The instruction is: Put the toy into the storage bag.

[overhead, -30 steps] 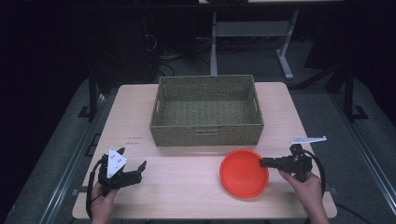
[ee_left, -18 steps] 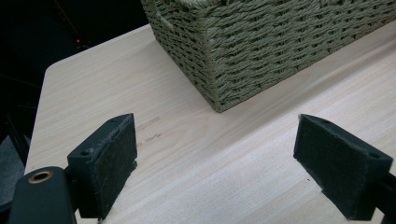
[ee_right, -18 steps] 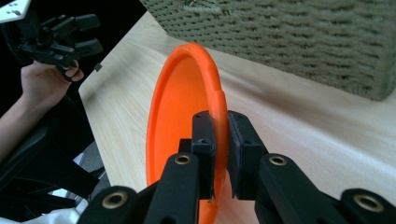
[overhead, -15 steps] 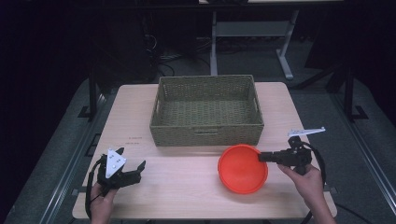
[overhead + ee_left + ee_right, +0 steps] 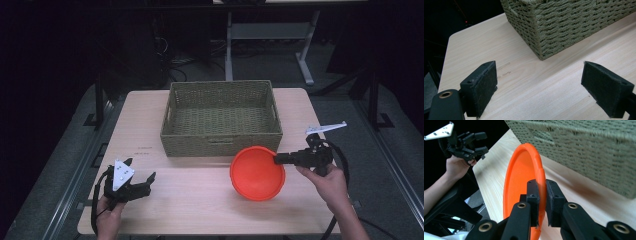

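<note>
Orange plastic, a shallow plate (image 5: pixel 257 173), is clamped by its rim in the right gripper (image 5: pixel 541 192) and tilted up off the bench (image 5: pixel 200 210), just short of the woven basket (image 5: pixel 222 117) ahead of that gripper. This looks like the carrying step; next it likely needs lifting over the near wall and lowering inside. The left gripper (image 5: pixel 539 87) rests released, holding nothing.

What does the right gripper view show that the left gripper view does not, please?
The right gripper view shows the right gripper shut on the rim of the orange plate, held on edge, and the other hand farther off. The left gripper view shows the left gripper open with nothing between its jaws. Both show the woven basket and the wooden table.
</note>
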The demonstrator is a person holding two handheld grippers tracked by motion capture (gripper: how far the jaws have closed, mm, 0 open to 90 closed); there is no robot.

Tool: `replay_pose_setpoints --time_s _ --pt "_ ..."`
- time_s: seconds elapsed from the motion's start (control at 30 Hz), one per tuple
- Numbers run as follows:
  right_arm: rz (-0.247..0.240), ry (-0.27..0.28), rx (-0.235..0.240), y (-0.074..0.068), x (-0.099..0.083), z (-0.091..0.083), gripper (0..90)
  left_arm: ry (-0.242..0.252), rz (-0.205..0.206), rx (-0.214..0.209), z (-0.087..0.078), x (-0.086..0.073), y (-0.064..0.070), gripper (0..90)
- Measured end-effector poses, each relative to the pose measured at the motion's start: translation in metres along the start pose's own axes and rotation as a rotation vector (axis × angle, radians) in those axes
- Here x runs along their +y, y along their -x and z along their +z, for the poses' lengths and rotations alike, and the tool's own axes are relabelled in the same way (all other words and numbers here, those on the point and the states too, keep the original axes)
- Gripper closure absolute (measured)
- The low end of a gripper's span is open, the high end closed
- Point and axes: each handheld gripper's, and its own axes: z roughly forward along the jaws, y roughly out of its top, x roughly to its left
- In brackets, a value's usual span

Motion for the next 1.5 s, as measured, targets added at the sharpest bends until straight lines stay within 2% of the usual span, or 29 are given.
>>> replay_pose_setpoints --time_s 0.17,0.57,0.87,1.5 --pt "-0.022 0.014 0.003 -0.008 0.014 -0.005 81.7 -0.002 0.000 -0.001 0.000 0.000 0.000 12.9" --pt "-0.042 0.015 0.021 -0.016 0.035 -0.006 81.7 0.010 -0.008 0.010 -0.002 0.000 -0.001 12.9" --pt "-0.048 0.030 0.048 -0.018 0.054 -0.006 81.7 0.007 -0.004 0.008 -0.001 0.000 0.000 12.9" --pt "-0.047 0.042 0.056 -0.025 0.097 -0.006 81.6 0.007 -0.008 0.004 -0.002 0.000 0.000 12.9"
